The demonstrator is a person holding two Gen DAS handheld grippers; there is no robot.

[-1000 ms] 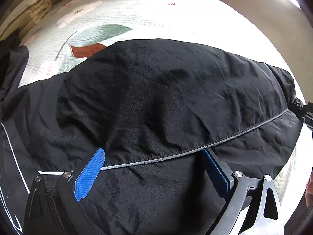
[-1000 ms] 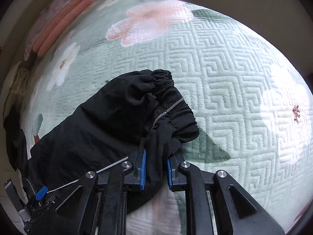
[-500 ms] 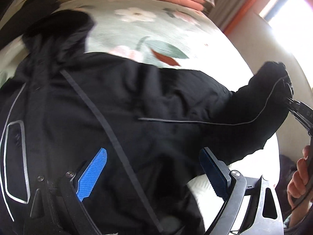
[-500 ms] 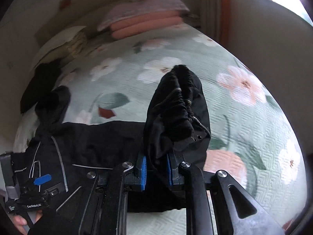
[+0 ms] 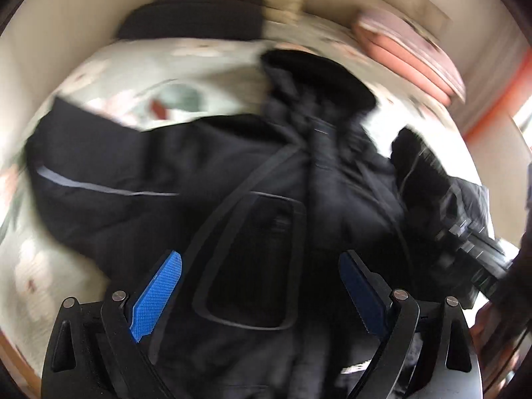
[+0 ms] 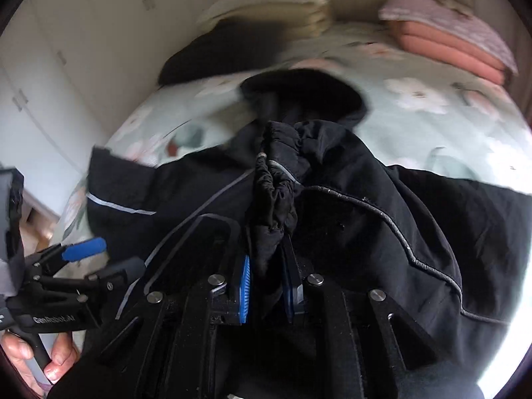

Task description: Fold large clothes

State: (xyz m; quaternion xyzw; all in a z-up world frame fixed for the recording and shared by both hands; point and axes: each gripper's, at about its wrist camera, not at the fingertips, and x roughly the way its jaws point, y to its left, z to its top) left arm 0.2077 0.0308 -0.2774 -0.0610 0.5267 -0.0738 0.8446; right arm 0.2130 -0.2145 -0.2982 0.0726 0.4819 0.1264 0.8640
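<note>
"GenRobot.AI" (white lettering), on the left tool [image 6: 83,266] body

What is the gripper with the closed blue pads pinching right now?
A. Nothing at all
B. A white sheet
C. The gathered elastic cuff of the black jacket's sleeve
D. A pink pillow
C: in the right wrist view, the right gripper has its blue pads closed on the bunched sleeve cuff of the black jacket, carried over the jacket's body.

Jacket [image 6: 382,226] matt black cloth; bedspread [image 6: 415,99] quilted, textured cloth.
</note>
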